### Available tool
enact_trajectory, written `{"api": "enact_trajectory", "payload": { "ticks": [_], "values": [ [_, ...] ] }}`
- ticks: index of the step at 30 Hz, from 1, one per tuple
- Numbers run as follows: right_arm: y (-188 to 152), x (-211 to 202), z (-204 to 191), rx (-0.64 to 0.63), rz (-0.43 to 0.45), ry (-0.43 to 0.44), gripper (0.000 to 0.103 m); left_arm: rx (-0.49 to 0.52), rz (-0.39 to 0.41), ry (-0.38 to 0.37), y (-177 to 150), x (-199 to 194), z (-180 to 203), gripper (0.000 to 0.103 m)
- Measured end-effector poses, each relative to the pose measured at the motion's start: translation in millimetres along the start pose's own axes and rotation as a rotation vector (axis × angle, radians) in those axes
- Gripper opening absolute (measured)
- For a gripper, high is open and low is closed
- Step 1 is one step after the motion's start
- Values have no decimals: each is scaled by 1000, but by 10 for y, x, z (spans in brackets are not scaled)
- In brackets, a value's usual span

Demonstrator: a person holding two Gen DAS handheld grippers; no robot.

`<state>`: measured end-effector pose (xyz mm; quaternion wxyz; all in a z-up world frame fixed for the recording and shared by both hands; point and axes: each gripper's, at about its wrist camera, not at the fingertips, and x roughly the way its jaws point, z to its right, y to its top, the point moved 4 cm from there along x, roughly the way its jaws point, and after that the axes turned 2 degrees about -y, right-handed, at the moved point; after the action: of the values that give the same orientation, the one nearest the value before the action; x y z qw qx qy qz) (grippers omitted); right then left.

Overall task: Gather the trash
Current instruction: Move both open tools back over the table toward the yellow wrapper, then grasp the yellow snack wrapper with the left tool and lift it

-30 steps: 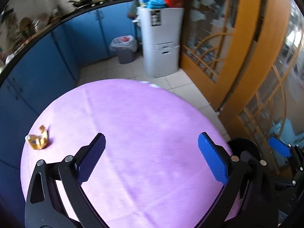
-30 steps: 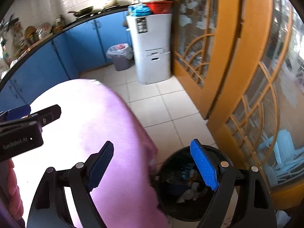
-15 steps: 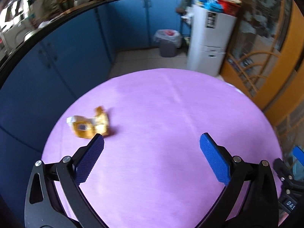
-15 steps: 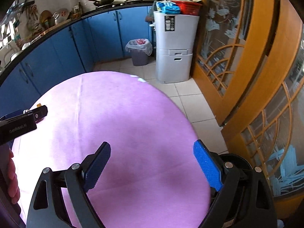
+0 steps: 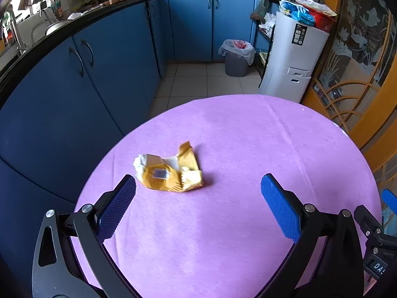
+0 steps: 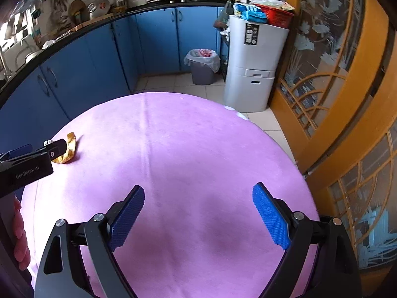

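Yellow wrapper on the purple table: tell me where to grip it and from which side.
Grip the raised, folded-up flap of the yellow wrapper, coming from above with the open left gripper, already closest. The rest lies crumpled low on the tablecloth, giving little to pinch.

- The wrapper (image 5: 168, 173) is a crumpled piece of yellow-orange packaging with white torn patches showing along its left end and lower right corner.
- A small square printed label sits near its middle, on a rounded orange panel.
- It lies flattened but creased on the purple cloth of the round bench (image 5: 248, 149), with one torn flap sticking up at its far side.
- It sits on the left part of the bench, not far from the left edge, casting a small shadow to its right.
- From the right wrist view the wrapper (image 6: 68, 152) shows only as a curled golden strip, partly hidden behind the left tool (image 6: 55, 147).
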<state>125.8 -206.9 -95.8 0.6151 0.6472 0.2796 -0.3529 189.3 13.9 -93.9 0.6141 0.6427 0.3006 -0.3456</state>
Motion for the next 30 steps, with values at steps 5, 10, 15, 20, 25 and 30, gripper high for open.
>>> {"api": "enact_trajectory", "payload": {
  "ticks": [5,10,15,20,25,30],
  "values": [
    [76,45,-204,-17,1,-7,86,-15,-5,-10,30,73,-204,99],
    [137,90,-399,-41,-3,-20,86,-22,-5,-31,73,141,-329,99],
    [203,107,-560,-55,-1,-29,86,-5,-3,-49,94,195,-355,99],
    [237,89,-677,-78,5,-41,86,-6,-26,-62,92,326,-390,99],
    [224,84,-736,-90,6,-50,86,-3,-39,-61,63,433,-431,99],
    [221,77,-722,-93,7,-59,86,-17,-69,-78,20,519,-460,59]
  ]
}}
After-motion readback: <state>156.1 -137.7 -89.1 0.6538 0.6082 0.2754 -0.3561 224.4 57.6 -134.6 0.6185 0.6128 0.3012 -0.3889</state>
